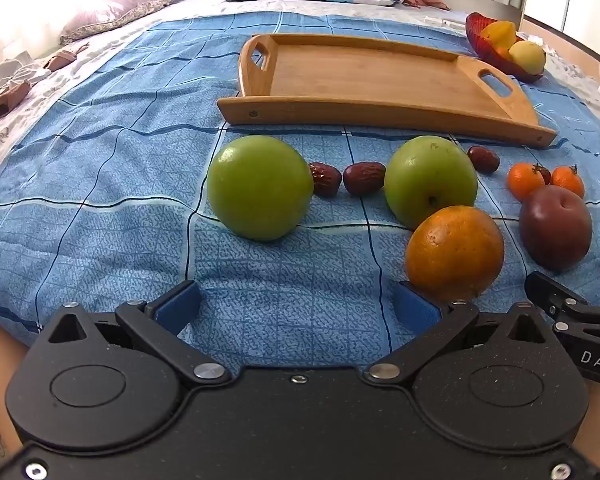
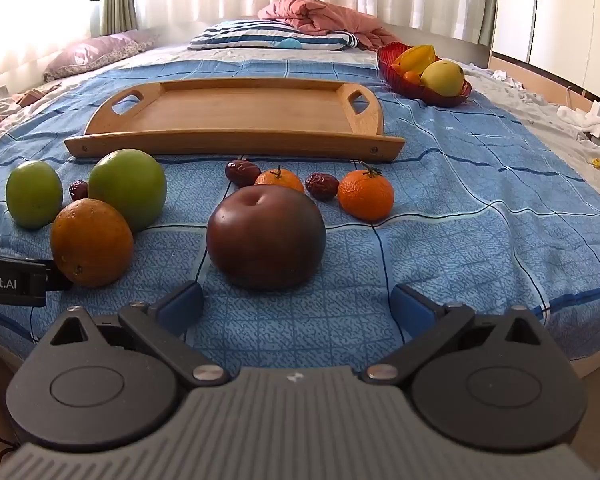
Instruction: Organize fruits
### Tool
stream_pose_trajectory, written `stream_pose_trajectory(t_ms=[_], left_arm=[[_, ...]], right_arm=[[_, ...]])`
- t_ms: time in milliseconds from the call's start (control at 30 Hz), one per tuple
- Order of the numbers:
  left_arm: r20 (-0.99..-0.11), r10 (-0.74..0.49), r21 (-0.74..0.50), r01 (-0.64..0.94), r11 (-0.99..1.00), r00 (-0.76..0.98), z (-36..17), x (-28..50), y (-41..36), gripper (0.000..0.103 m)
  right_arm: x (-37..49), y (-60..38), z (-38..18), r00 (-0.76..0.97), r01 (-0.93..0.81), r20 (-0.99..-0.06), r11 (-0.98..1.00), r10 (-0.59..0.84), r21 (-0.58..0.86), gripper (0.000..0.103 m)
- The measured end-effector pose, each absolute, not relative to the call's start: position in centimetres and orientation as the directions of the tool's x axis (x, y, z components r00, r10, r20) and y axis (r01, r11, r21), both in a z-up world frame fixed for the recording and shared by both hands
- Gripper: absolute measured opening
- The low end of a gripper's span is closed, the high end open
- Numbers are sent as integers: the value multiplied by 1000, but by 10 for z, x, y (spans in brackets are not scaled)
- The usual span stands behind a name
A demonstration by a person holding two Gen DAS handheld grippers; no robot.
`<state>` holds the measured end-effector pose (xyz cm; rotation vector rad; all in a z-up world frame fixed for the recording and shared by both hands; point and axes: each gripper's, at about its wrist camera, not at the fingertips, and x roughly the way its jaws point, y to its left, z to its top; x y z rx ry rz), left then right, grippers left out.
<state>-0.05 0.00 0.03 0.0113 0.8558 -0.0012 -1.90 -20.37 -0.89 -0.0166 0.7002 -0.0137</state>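
Bed cover: a blue checked cloth (image 2: 440,216) spreads over the bed and carries all the fruit; its near edge is cut off behind both gripper bodies.
Tray: a shallow rectangular wooden tray with two cut-out handles (image 2: 236,114) lies beyond the fruit row, nothing on its floor; in the left wrist view (image 1: 372,76) its far right corner sits close to the bowl.
Bowl: a red ribbed glass bowl (image 2: 446,98) stands right of the tray, well apart from the loose fruit; it holds yellow and orange fruit, partly hidden by its rim.
Left gripper: the black left gripper with blue pads (image 1: 298,304) has its jaws spread wide, holding nothing; the orange touches or overlaps its right pad, and I cannot tell which.
Right gripper: the black right gripper with blue pads (image 2: 298,304) is spread wide and grips nothing; the dark fruit lies just ahead, between its fingers' lines.
Dark fruit: a round dark red-brown fruit (image 2: 266,236) hides part of one small tangerine.
Green apples: two round green apples (image 1: 260,188) sit before the tray.
Orange: a round orange (image 1: 454,252) lies near the right apple.
Tangerines: two small tangerines (image 2: 366,196).
Dates: wrinkled dark red dates (image 1: 364,178) lie between the fruit; their count is unclear.
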Motion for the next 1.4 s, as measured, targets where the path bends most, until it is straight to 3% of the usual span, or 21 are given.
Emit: stream_pose_trajectory(t_ms=[1400], left_arm=[[-746,28,39,2,999,666,0,-4,-4,103]], right_arm=[[-16,-197,-9,758,9,-651,999,-39,-49,103]])
